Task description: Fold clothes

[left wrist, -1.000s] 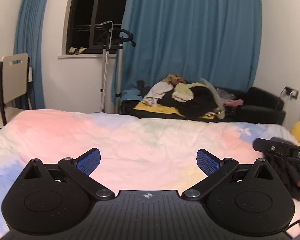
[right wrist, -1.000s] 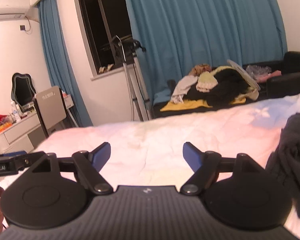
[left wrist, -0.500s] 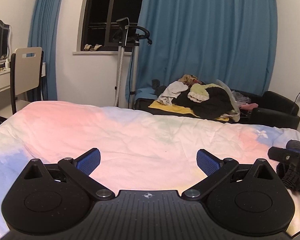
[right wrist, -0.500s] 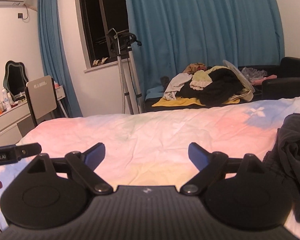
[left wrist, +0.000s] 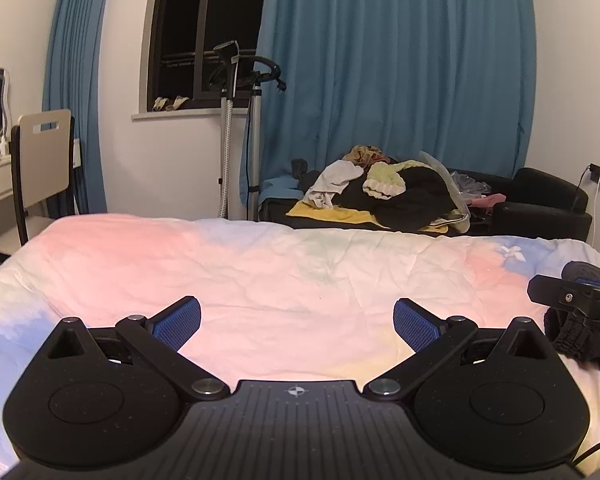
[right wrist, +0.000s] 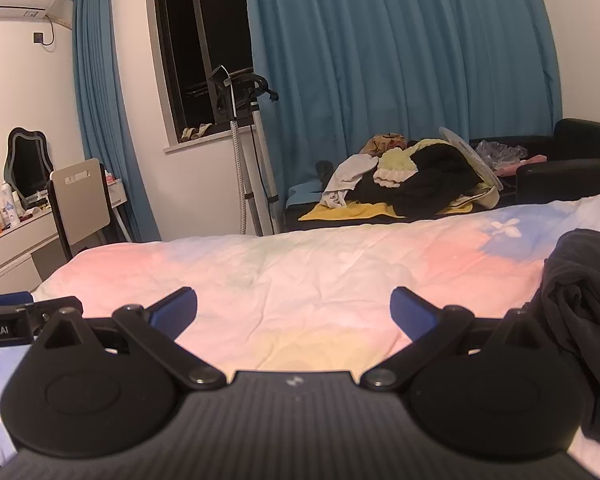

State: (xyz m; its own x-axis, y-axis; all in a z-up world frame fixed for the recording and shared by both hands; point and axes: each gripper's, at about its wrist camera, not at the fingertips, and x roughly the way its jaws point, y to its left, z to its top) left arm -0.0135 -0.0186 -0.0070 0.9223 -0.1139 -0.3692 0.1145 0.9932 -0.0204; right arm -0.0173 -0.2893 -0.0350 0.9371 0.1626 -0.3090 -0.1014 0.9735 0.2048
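Right wrist view alone shows the air conditioner (right wrist: 8,8); both grippers, left gripper (left wrist: 296,322) and right gripper (right wrist: 294,312), hover level over the bed (left wrist: 260,272), jaws apart and empty, right's just opened wider, dark garment (right wrist: 580,304) at the bed's right edge.

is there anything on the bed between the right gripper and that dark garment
Nothing visible. The right gripper, open and empty, has only bare quilt before it; the dark garment lies crumpled just to its right, with no object between.

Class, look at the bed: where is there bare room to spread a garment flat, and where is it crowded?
Free: the pastel bedspread ahead of both grippers, from its left edge to the dark garment. Crowded: the right side where that garment lies, and the sofa behind, heaped with a clothes pile.
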